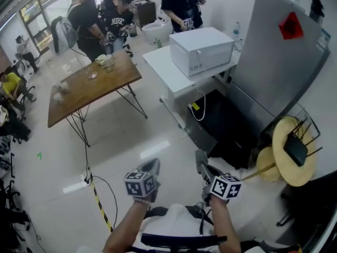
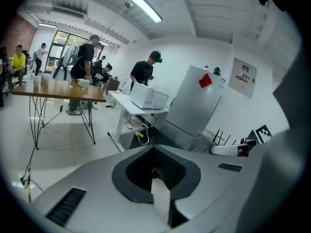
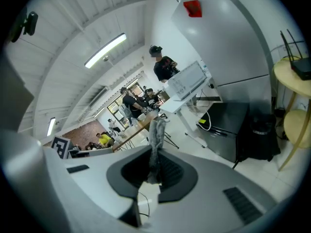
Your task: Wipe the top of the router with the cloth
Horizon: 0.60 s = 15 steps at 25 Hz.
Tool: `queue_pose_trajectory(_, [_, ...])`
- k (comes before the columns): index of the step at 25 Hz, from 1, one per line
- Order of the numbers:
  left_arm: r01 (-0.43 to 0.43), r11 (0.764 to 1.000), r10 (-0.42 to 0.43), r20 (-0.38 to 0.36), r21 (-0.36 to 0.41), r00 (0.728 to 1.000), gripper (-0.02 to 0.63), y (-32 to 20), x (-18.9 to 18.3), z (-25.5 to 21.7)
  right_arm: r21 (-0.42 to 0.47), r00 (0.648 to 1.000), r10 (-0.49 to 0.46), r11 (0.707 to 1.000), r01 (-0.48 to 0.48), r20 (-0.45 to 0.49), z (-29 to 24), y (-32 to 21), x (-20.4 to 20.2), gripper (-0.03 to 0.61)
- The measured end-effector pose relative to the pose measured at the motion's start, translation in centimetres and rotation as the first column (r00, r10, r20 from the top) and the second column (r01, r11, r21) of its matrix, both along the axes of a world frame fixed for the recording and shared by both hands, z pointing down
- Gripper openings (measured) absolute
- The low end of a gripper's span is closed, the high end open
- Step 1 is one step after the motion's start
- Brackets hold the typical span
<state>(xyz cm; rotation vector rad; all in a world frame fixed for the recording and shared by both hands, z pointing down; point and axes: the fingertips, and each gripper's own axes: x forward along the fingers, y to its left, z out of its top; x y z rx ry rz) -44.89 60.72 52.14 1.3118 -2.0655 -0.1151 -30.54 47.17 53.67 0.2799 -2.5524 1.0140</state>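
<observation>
A person stands in an open office with a gripper in each hand, both held out low in front of the body. The right gripper [image 1: 201, 161] has its jaws pinched on a grey cloth [image 3: 156, 141], which sticks out past the jaw tips as a narrow, crumpled strip. The left gripper [image 1: 151, 166] has its jaws pressed together with nothing between them. The black router [image 1: 295, 147] lies on a round wooden stool [image 1: 291, 175] to the person's right, its thin antennas pointing away from the stool's middle, well apart from both grippers and the cloth. Just behind the stool a large grey panel [image 1: 279, 62] leans against the wall, a red patch near its top. To the left of the panel is a white desk [image 1: 160, 62] bearing a white box-shaped appliance [image 1: 202, 49]. Farther left is a wooden table [image 1: 89, 88] on thin black legs, with cups on its top. Several people stand or sit around the table and behind the desk. A yellow-and-black striped cable [image 1: 101, 207] runs across the pale floor near the person's left side.
</observation>
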Motion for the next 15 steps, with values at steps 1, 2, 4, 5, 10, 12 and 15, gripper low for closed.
queue_pose_trajectory(1, [-0.018,1.000,0.018,0.005,-0.005,1.000,-0.003,-2.2,0.8,0.2,-0.006,1.000,0.011,1.000,-0.011,0.000,0.4,-1.8,1.0,0.040])
queue_pose_trajectory(2, [-0.038,0.999,0.038,0.008,-0.009,0.999,-0.003,-4.1,1.8,0.3,-0.010,1.000,0.024,1.000,-0.024,0.000,0.8,-3.3,2.1,0.040])
queue_pose_trajectory(4, [-0.081,0.997,0.081,0.013,-0.012,0.997,-0.003,-7.1,3.8,0.3,-0.012,0.998,0.058,0.998,-0.058,-0.003,1.0,-5.6,4.5,0.040])
queue_pose_trajectory(5, [-0.104,0.994,0.105,0.014,-0.012,0.994,-0.003,-8.4,4.8,0.3,-0.011,0.997,0.077,0.997,-0.077,-0.005,0.9,-6.6,5.8,0.040])
queue_pose_trajectory(10, [-0.216,0.976,0.216,0.019,-0.003,0.976,-0.003,-14.9,10.4,0.3,0.010,0.985,0.174,0.985,-0.174,-0.008,0.9,-11.5,12.5,0.040])
queue_pose_trajectory(12, [-0.258,0.966,0.258,0.013,-0.005,0.966,-0.003,-17.3,12.8,0.6,0.000,0.975,0.221,0.975,-0.221,-0.007,1.3,-13.2,15.2,0.040])
queue_pose_trajectory(15, [-0.335,0.942,0.335,0.002,-0.016,0.942,-0.003,-20.3,16.6,1.1,-0.023,0.958,0.287,0.958,-0.287,-0.003,1.9,-14.9,18.3,0.040])
